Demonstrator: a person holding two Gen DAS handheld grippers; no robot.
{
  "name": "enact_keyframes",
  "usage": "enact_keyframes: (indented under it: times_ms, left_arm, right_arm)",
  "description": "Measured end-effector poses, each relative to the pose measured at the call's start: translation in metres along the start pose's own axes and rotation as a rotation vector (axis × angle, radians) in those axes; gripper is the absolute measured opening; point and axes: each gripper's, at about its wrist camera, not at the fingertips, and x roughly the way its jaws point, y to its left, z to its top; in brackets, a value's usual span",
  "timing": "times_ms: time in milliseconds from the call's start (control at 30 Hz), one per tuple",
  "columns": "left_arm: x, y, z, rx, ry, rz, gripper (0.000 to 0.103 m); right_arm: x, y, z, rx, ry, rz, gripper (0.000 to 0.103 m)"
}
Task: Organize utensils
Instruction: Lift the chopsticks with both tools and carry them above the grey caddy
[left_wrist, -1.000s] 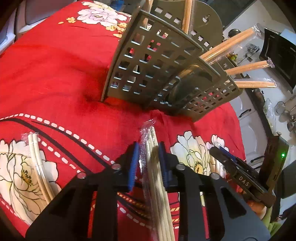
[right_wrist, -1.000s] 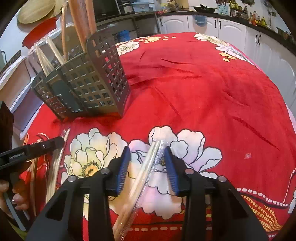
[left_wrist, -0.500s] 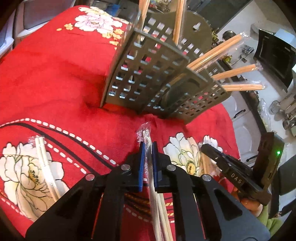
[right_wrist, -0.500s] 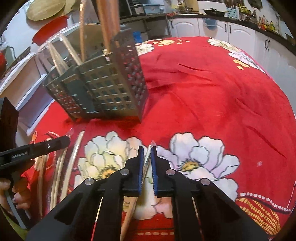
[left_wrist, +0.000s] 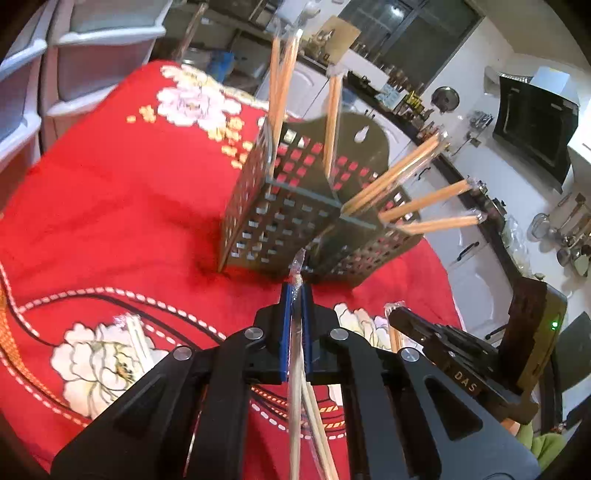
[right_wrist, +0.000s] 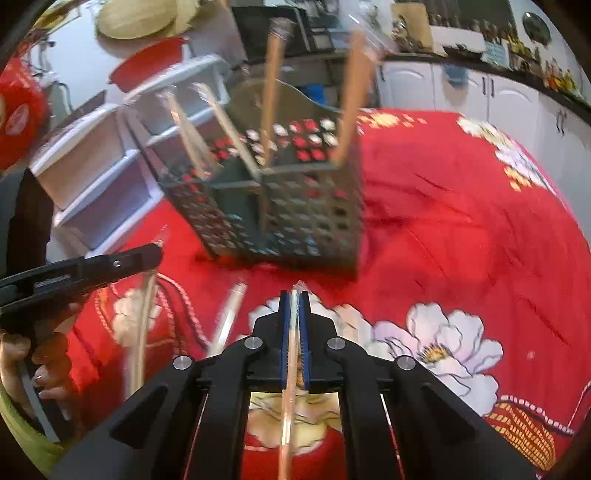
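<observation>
Left gripper (left_wrist: 295, 295): blue-padded fingers clamped on a plastic-wrapped pale chopstick pair (left_wrist: 295, 369), long axis held along the fingers, tip aimed at the grey perforated utensil caddy (left_wrist: 280, 221). Right gripper (right_wrist: 294, 301): likewise clamped on a wrapped chopstick pair (right_wrist: 290, 369). Caddy stood just ahead on the red floral surface (right_wrist: 443, 221); neither judged nearer

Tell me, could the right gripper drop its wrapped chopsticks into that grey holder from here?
Probably yes: the right gripper is shut on wrapped chopsticks, and only bare red tablecloth lies before the holder.
</observation>
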Motion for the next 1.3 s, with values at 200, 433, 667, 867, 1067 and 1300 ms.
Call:
enact_keyframes:
  times_ms: [200, 433, 667, 867, 1067, 1300]
  left_arm:
    - [-0.022, -0.006, 0.012, 0.03, -0.057, 0.002, 0.001]
    - [-0.044, -0.02, 0.026, 0.061, -0.116, -0.011, 0.001]
    - [-0.065, -0.033, 0.042, 0.09, -0.178, -0.024, 0.001]
    - [-0.083, -0.047, 0.062, 0.115, -0.246, -0.036, 0.001]
    - [-0.099, -0.063, 0.085, 0.15, -0.32, -0.031, 0.001]
    - [-0.104, -0.084, 0.112, 0.176, -0.385, -0.034, 0.001]
  right_arm:
    - [-0.021, 0.025, 0.017, -0.05, -0.073, 0.041, 0.005]
    - [-0.046, 0.041, 0.037, -0.081, -0.16, 0.07, 0.005]
    - [-0.07, 0.048, 0.057, -0.094, -0.246, 0.086, 0.005]
    - [-0.089, 0.053, 0.076, -0.098, -0.323, 0.096, 0.005]
    - [-0.111, 0.057, 0.099, -0.112, -0.411, 0.101, 0.005]
    - [-0.131, 0.056, 0.122, -0.11, -0.493, 0.095, 0.005]
